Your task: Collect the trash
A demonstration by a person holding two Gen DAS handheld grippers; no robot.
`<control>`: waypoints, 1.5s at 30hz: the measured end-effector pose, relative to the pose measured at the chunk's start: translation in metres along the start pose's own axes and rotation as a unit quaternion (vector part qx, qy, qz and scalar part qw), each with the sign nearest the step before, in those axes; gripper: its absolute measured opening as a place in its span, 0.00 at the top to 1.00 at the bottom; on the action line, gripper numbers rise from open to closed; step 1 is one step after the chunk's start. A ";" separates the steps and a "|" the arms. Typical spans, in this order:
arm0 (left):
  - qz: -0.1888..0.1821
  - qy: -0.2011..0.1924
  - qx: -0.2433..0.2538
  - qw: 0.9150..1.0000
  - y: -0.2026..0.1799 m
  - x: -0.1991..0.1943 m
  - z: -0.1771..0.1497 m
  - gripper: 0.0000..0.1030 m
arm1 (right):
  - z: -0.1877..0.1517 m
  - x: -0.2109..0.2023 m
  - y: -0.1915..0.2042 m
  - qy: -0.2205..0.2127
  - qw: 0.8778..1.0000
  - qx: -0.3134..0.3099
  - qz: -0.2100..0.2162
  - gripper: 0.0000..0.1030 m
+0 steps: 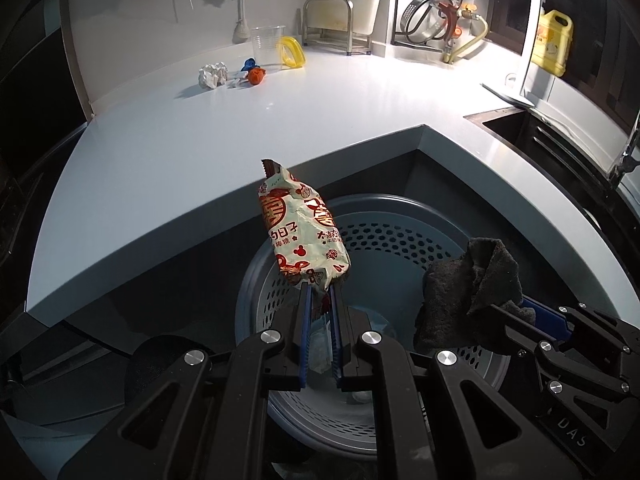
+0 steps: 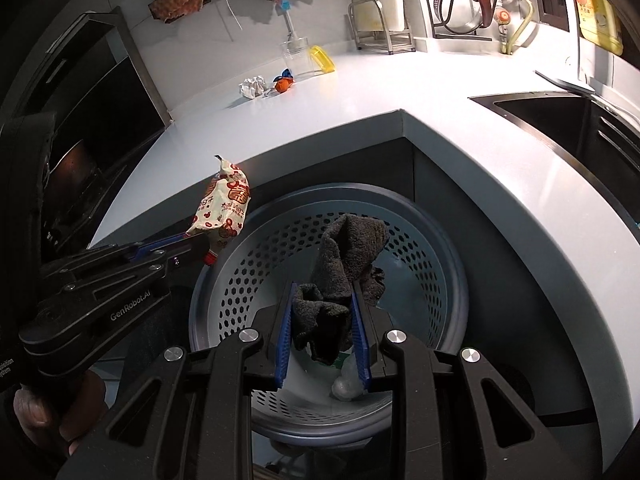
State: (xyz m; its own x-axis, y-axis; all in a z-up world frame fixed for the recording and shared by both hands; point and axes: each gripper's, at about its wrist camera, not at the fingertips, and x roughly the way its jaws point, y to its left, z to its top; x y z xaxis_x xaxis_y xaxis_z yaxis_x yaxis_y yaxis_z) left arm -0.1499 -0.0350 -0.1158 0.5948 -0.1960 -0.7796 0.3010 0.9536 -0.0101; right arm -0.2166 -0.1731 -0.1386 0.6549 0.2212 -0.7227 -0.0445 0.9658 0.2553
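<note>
My left gripper [image 1: 321,294] is shut on a cream snack wrapper with red print [image 1: 302,232] and holds it upright over the grey perforated trash bin [image 1: 400,248]. The wrapper also shows in the right wrist view [image 2: 222,212], held by the left gripper [image 2: 200,246]. My right gripper [image 2: 323,300] is shut on a dark grey rag [image 2: 344,256] above the bin [image 2: 440,264]. The rag also shows in the left wrist view [image 1: 468,284], in the right gripper [image 1: 520,312]. Pale scraps [image 2: 346,386] lie in the bin's bottom.
On the white L-shaped counter [image 1: 320,96] far back lie a crumpled white paper [image 1: 212,75], an orange and blue scrap [image 1: 254,73], a clear cup [image 1: 267,46] and a yellow clip [image 1: 291,52]. A sink [image 1: 532,132] is at right, with a yellow bottle [image 1: 552,42].
</note>
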 end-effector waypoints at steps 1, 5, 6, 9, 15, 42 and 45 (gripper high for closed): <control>0.000 0.001 -0.001 1.000 0.001 0.001 -0.001 0.91 | -0.001 0.002 0.000 0.001 1.000 -0.001 0.000 0.76; -0.003 0.007 -0.002 1.000 0.002 0.005 -0.004 0.91 | -0.003 0.010 0.000 0.009 1.000 0.001 0.004 0.76; -0.004 0.008 -0.003 1.000 0.002 0.006 -0.005 0.91 | -0.004 0.012 0.000 0.010 1.000 0.000 0.004 0.76; -0.007 0.010 -0.003 1.000 0.003 0.009 -0.006 0.91 | -0.004 0.016 0.000 0.014 1.000 0.001 0.007 0.76; -0.012 0.020 0.002 1.000 -0.002 0.015 -0.009 0.91 | -0.005 0.023 -0.001 0.023 1.000 0.003 0.009 0.76; -0.010 0.024 -0.018 1.000 0.009 0.017 -0.014 0.52 | -0.005 0.010 -0.007 0.002 1.000 0.011 0.006 0.55; -0.010 0.021 -0.022 0.999 0.011 0.016 -0.014 0.49 | -0.005 0.010 -0.008 0.002 1.000 0.012 0.008 0.55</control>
State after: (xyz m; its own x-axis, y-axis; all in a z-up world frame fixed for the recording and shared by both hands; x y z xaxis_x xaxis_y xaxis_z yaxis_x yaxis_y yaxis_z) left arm -0.1475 -0.0240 -0.1370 0.5564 -0.2057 -0.8050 0.2788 0.9589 -0.0524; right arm -0.2133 -0.1775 -0.1513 0.6509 0.2370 -0.7212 -0.0365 0.9587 0.2821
